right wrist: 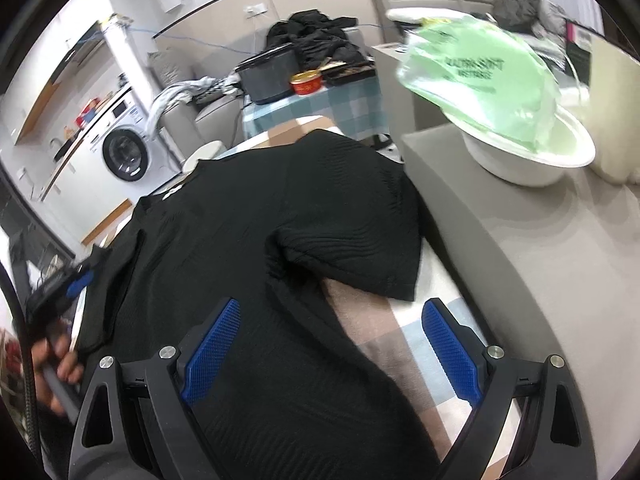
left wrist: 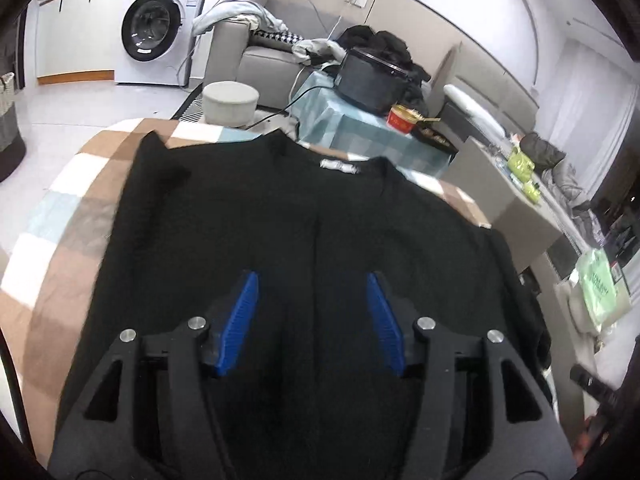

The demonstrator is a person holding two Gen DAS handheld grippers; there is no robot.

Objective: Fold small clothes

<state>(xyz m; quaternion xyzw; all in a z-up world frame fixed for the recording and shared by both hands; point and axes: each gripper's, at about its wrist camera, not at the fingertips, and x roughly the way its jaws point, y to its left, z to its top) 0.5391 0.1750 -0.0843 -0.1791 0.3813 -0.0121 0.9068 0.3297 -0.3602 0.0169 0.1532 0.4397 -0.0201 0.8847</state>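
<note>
Black knit fabric filled the space just ahead of the left gripper (left wrist: 312,312), whose blue pads stood apart with nothing pinched between them. That black top (left wrist: 304,216) lay spread flat on the checked table (left wrist: 60,216), collar and white label (left wrist: 340,167) at the far end from this gripper, so its long axis ran straight away from the fingers, hem nearest. One short sleeve (right wrist: 360,248) lay out to the side, just beyond the right gripper (right wrist: 332,344); those jaws also stood open, the left pad over the garment's side edge and the right pad over bare checked cloth. Judging by the ribbed weave and how it draped, the top looked soft, light and limp, likely to sag and slide, not hold a crease; a sleeve cuff or a hem corner seemed the best place to pinch. Farther off beyond the collar sat a grey pot (left wrist: 370,80) and a red tin (left wrist: 402,117); right of the right gripper stood a white bowl (right wrist: 524,160).
</note>
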